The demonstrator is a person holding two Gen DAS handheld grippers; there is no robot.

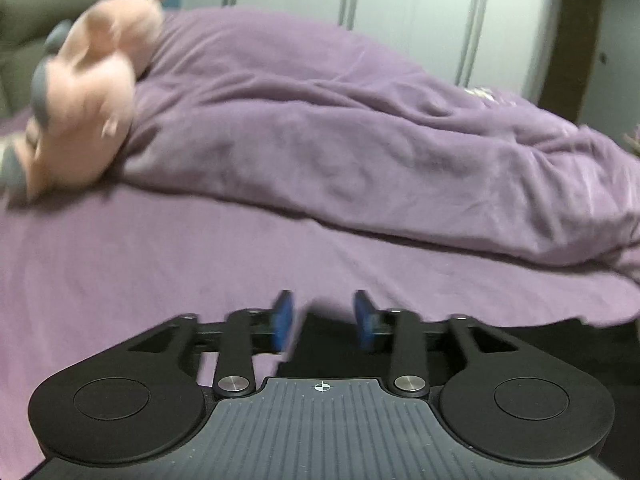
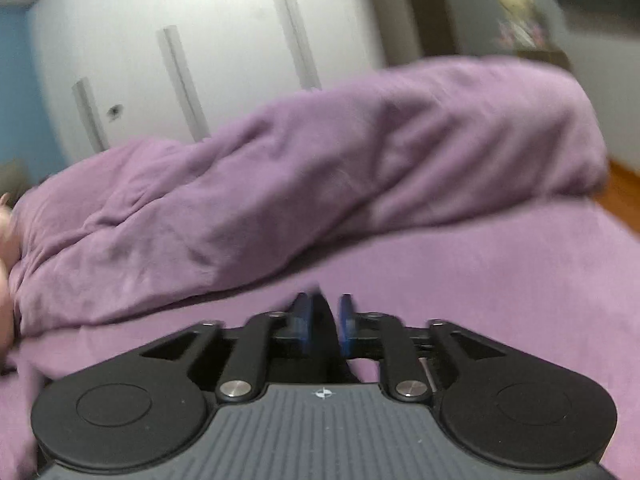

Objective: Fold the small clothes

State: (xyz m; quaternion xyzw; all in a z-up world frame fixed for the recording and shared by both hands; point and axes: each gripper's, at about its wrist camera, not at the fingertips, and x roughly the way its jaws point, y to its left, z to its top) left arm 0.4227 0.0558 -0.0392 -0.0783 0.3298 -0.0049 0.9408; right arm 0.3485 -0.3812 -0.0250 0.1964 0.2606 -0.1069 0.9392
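Observation:
A black garment [image 1: 500, 348] lies on the purple bed sheet [image 1: 120, 264], under and to the right of my left gripper [image 1: 324, 320]. The left gripper's blue pads [image 1: 283, 320] stand apart with dark cloth between and below them; whether they pinch it is unclear. My right gripper [image 2: 324, 322] has its blue pads [image 2: 301, 324] close together with a thin fold of black cloth [image 2: 324, 320] standing between them. Most of the garment is hidden under both grippers.
A bunched purple duvet [image 1: 340, 152] lies across the bed behind both grippers and shows in the right wrist view [image 2: 320, 184]. A pink plush toy [image 1: 84, 96] lies at the left. White wardrobe doors [image 1: 400, 8] stand behind. Wooden floor [image 2: 624, 196] shows right of the bed.

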